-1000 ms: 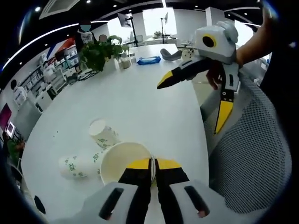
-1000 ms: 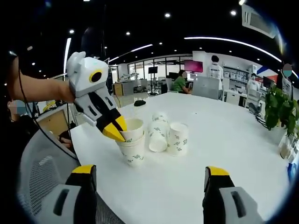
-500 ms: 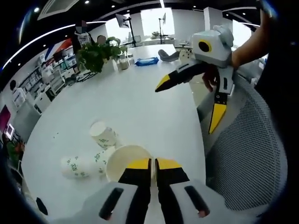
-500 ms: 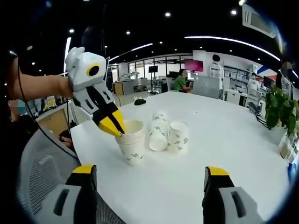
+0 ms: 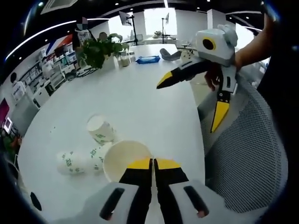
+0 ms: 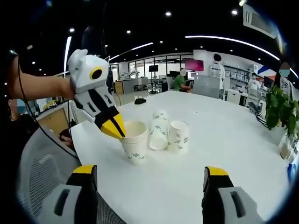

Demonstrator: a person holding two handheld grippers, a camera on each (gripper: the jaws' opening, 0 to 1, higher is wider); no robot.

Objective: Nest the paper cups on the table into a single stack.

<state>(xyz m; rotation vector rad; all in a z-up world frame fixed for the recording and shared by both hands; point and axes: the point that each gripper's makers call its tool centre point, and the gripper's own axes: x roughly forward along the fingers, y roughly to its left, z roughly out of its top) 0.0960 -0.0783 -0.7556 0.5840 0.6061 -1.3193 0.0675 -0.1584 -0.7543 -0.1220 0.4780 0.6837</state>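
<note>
Over table edge, left tongs (image 6: 117, 130) pinching cup rim (image 6: 134, 127)

The paper cups (image 6: 134, 142) at the middle of the right gripper view have small green marks on their sides. They are too tiny to read. No other words can be read.

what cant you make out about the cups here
- Left gripper view: the left gripper covers the near rim of the stack; its cup count is hidden.
- Right gripper view: the stack shows layered rims, too small to count.
- Both views: the cup print is too small to read.
</note>
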